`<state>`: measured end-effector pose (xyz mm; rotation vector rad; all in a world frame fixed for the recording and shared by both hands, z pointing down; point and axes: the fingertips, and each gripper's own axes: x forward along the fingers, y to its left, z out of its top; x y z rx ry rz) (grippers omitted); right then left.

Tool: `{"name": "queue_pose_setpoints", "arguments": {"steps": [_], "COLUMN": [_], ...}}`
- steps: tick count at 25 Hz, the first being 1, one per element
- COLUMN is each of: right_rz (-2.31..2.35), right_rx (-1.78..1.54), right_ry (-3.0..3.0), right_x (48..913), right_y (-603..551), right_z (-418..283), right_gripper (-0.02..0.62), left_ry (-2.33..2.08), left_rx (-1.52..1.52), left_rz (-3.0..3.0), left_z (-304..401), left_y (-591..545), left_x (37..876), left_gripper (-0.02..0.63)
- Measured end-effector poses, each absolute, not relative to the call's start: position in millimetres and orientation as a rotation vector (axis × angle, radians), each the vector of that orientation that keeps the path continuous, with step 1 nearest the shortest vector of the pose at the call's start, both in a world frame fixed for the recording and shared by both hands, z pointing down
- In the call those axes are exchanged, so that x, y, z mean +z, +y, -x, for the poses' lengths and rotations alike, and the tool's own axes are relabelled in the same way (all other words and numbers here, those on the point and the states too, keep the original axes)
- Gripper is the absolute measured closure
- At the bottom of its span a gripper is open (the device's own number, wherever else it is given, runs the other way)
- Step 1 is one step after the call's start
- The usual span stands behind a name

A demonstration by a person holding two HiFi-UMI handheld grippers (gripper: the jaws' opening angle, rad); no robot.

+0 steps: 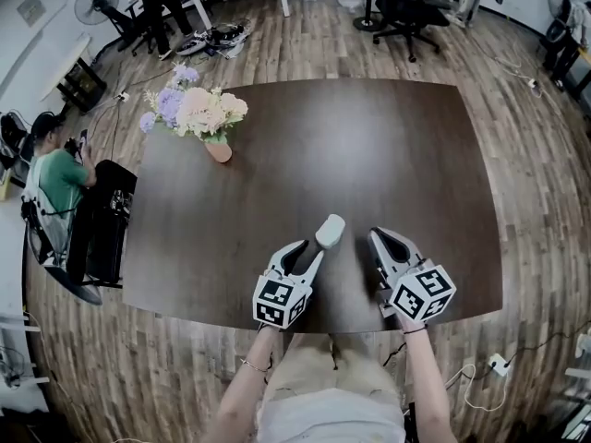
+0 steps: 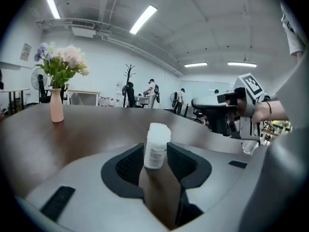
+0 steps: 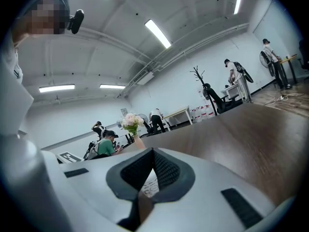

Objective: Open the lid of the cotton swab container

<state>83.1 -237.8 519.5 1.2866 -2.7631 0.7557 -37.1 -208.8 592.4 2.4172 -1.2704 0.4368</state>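
The cotton swab container [image 1: 330, 231], a small white tub with its lid shut, stands on the dark brown table [image 1: 369, 137] near the front edge. My left gripper [image 1: 312, 250] reaches it from the front left, jaws apart. In the left gripper view the container [image 2: 157, 146] stands upright between the black pads [image 2: 129, 166], with no clear squeeze on it. My right gripper [image 1: 378, 237] hovers just right of the container, jaws shut and holding nothing. In the right gripper view its tips [image 3: 153, 152] meet. A scrap of white printed label shows through the gap below them.
A vase of pale flowers [image 1: 199, 111] stands at the table's far left corner. A seated person [image 1: 55, 178] and dark equipment are left of the table. Office chairs [image 1: 406, 7] stand beyond it. The table's front edge runs just under both grippers.
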Motion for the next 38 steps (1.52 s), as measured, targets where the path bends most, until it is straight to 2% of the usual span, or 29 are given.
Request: {"name": "queue_pose_setpoints", "arguments": {"steps": [4, 7, 19, 23, 25, 38], "right_rz": [-1.307, -1.326, -1.395, -1.413, -1.416, -1.229], "right_rx": [0.754, 0.748, 0.793, 0.784, 0.777, 0.689], "right_ry": [-2.754, -2.733, -2.706, -2.704, -2.706, -2.807], "right_x": [521, 523, 529, 526, 524, 496], "right_y": [-238, -238, -240, -244, -246, -257], "right_z": [-88, -95, -107, -111, -112, -87], "right_gripper": [0.574, 0.575, 0.574, 0.574, 0.574, 0.574], "left_ry": [-1.185, -1.150, -1.146, -1.148, -1.134, -0.737], "left_rx": [0.572, 0.627, 0.718, 0.746, 0.756, 0.676], "left_rz": [-2.474, -2.500, -2.502, -2.521, -2.521, -2.591], "left_z": [22, 14, -2, -4, -4, -11], "left_y": [-217, -224, -250, -252, -252, -232], "left_x": [614, 620, 632, 632, 632, 576], "left_gripper": [0.347, 0.314, 0.319, 0.387, 0.389, 0.393]}}
